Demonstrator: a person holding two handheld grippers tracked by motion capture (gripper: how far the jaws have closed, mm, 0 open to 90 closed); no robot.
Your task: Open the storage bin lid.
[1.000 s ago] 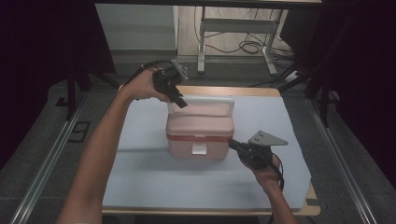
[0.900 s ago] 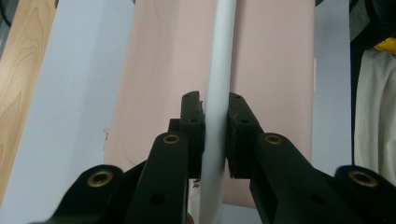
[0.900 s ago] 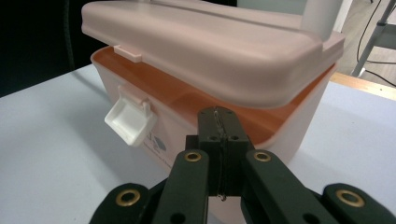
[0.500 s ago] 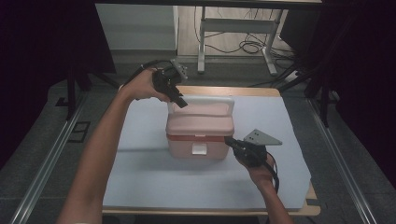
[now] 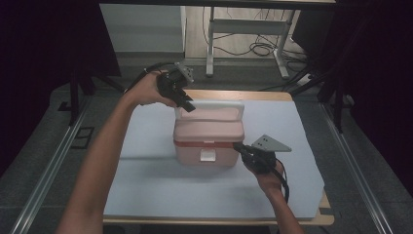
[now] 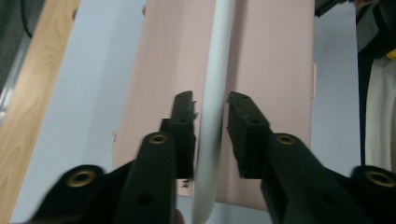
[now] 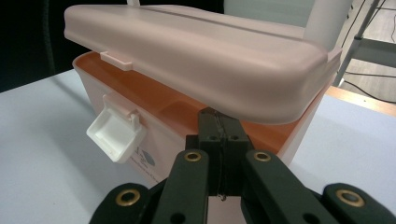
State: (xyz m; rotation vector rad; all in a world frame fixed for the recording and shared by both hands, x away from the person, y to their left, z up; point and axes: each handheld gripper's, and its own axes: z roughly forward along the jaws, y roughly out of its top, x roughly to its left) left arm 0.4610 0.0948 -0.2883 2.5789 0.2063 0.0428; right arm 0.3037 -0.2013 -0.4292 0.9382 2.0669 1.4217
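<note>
Pink storage box (image 5: 208, 141), lid lifted; left gripper (image 6: 211, 116) jaws just spreading around its white handle (image 6: 215, 88), seemingly clear; right gripper (image 7: 218, 122) pressed together under the lid (image 7: 201, 51).

Pink box (image 5: 208, 141) w/ white handle (image 5: 214, 104), lid ajar, mid-table.

We see a pink storage box (image 5: 208, 139) of smooth, matt plastic, its white handle (image 6: 212, 112) glossier plastic, its latch (image 7: 116, 133) white plastic. At six o'clock, the table's (image 5: 272, 95) edge is wood under matt pale sheet (image 5: 146, 161).
</note>
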